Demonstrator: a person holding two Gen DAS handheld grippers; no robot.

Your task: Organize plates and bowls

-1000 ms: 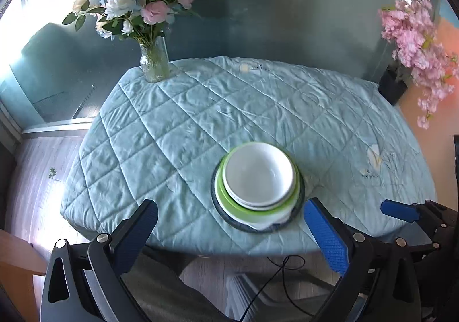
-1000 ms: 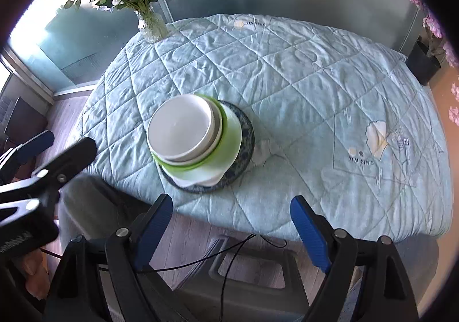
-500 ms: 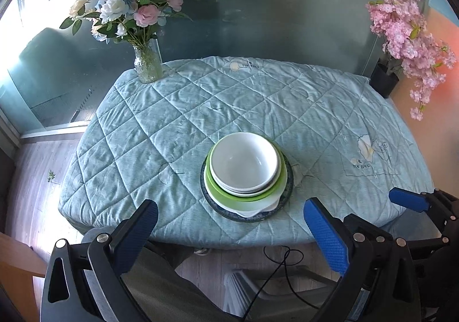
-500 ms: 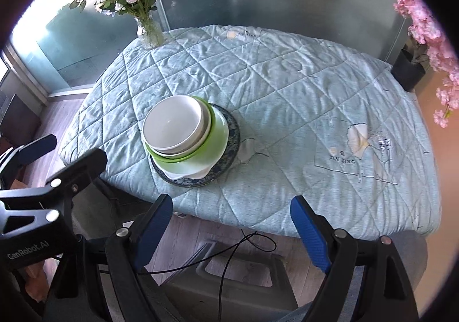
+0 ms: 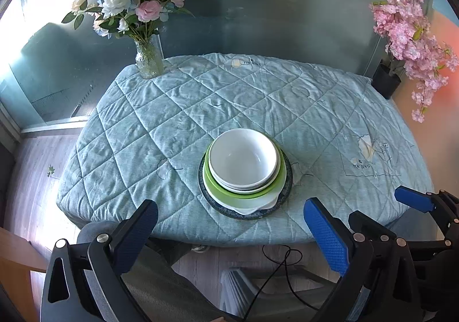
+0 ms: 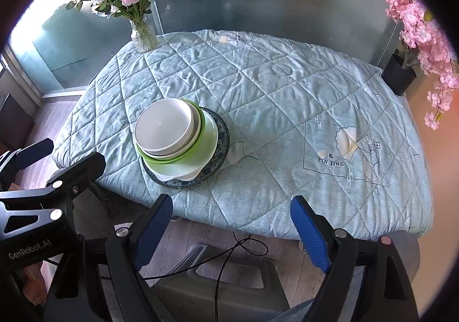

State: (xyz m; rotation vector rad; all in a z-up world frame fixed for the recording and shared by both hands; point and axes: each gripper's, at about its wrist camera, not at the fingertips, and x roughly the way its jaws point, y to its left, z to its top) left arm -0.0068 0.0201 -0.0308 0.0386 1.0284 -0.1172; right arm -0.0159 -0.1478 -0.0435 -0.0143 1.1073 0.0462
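One stack stands near the table's front edge: a white bowl (image 5: 243, 160) (image 6: 165, 127) nested in another white bowl, on a green dish (image 5: 275, 187) (image 6: 206, 144), a white square plate and a dark blue patterned plate (image 5: 287, 193) (image 6: 221, 150). My left gripper (image 5: 229, 224) is open and empty, held off the table's front edge, short of the stack. My right gripper (image 6: 229, 224) is open and empty, also off the front edge, to the stack's right.
The table wears a quilted light-blue cloth (image 5: 258, 98) (image 6: 287, 92). A glass vase of flowers (image 5: 149, 61) (image 6: 142, 35) stands at its far left corner. A black pot with pink blossoms (image 5: 385, 81) (image 6: 398, 75) stands beyond the far right. A chair and cable lie below the front edge.
Both grippers have drawn back and up from the table, so the stack looks smaller and farther. Both stay open and empty. The stack has not moved.
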